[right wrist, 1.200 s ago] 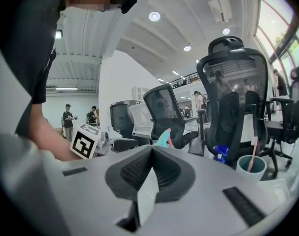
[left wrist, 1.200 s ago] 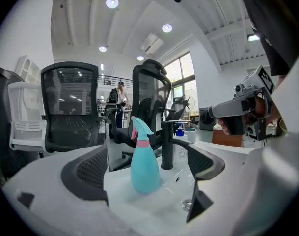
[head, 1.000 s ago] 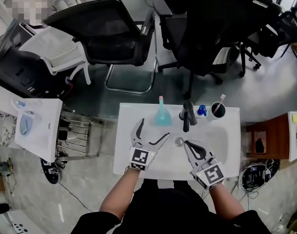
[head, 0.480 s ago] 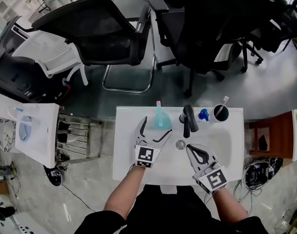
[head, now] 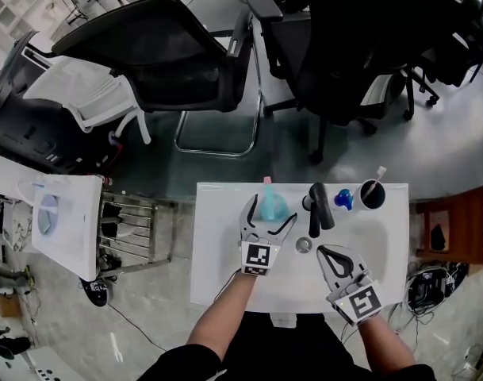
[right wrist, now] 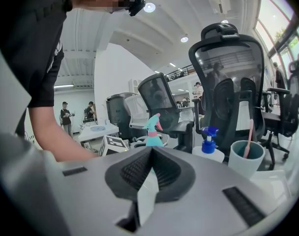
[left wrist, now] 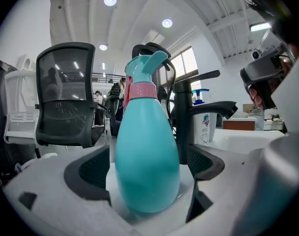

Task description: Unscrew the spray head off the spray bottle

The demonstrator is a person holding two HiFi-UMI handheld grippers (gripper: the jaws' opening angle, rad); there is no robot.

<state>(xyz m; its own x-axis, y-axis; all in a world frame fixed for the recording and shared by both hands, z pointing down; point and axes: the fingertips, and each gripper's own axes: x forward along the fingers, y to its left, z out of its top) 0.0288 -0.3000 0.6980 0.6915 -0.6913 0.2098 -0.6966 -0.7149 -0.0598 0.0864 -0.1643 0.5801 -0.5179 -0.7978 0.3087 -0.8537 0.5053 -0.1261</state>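
Note:
A teal spray bottle [head: 270, 205] with a pink collar [left wrist: 141, 90] and a teal spray head [left wrist: 150, 65] stands upright at the back of the white sink top [head: 217, 252]. My left gripper [head: 273, 210] is open, and the bottle's body [left wrist: 147, 166] stands between its two dark pads [left wrist: 88, 173]. A narrow gap shows on each side. Lower right, my right gripper [head: 323, 252] is shut and empty, over the basin. From the right gripper view the jaws [right wrist: 150, 167] meet, and the bottle [right wrist: 153, 132] is small and far beyond them.
A black faucet [head: 319, 205] stands just right of the bottle, with the drain [head: 304, 245] below it. A blue pump bottle [head: 344, 199] and a dark cup holding a toothbrush [head: 373, 194] sit at the back right. Office chairs [head: 170, 62] stand behind the sink.
My left gripper has moved forward and to the right, and its open jaws now flank the spray bottle. The right gripper has stayed shut in about the same place.

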